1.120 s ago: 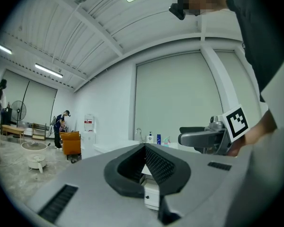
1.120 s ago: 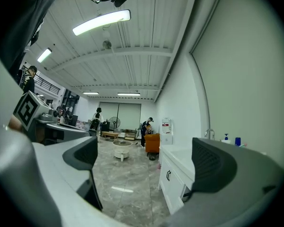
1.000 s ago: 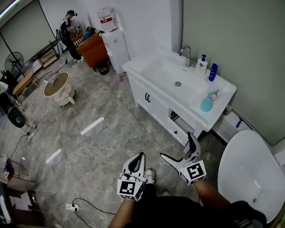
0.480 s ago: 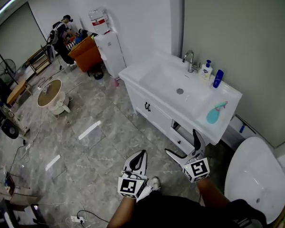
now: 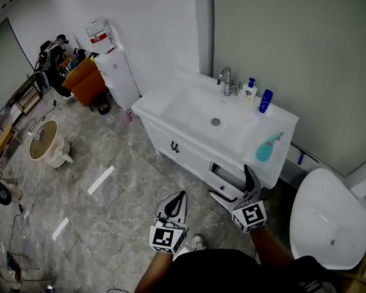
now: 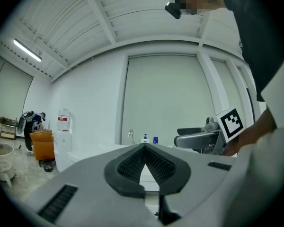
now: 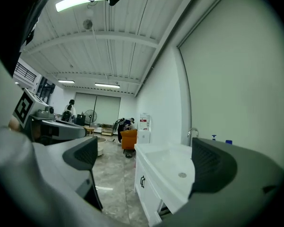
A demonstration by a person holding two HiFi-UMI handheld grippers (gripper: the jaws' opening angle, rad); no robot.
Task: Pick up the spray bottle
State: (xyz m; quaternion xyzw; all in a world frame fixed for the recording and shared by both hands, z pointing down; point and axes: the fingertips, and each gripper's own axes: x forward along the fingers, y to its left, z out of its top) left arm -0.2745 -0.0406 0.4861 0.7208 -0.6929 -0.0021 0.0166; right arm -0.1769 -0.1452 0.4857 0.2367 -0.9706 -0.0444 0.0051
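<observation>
Right gripper point(image 7: 144, 161) gapes, seemingly empty, before sink point(image 7: 166, 159).

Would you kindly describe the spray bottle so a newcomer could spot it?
Find the white sink cabinet against the wall. On its countertop, right of the basin, is the spray bottle. It alone is teal with a trigger head; the white pump bottle and blue bottle stand by the tap.

Three bottles were on the vanity point(image 5: 151, 107): one teal spray bottle point(image 5: 267, 149), one pump bottle point(image 5: 250, 91), one blue bottle point(image 5: 265, 101). One faucet point(image 5: 225, 80), one toilet point(image 5: 326, 224), one water dispenser point(image 5: 121, 75), one round table point(image 5: 41, 147). Two grippers were there: left gripper point(image 5: 180, 195), right gripper point(image 5: 230, 182).
</observation>
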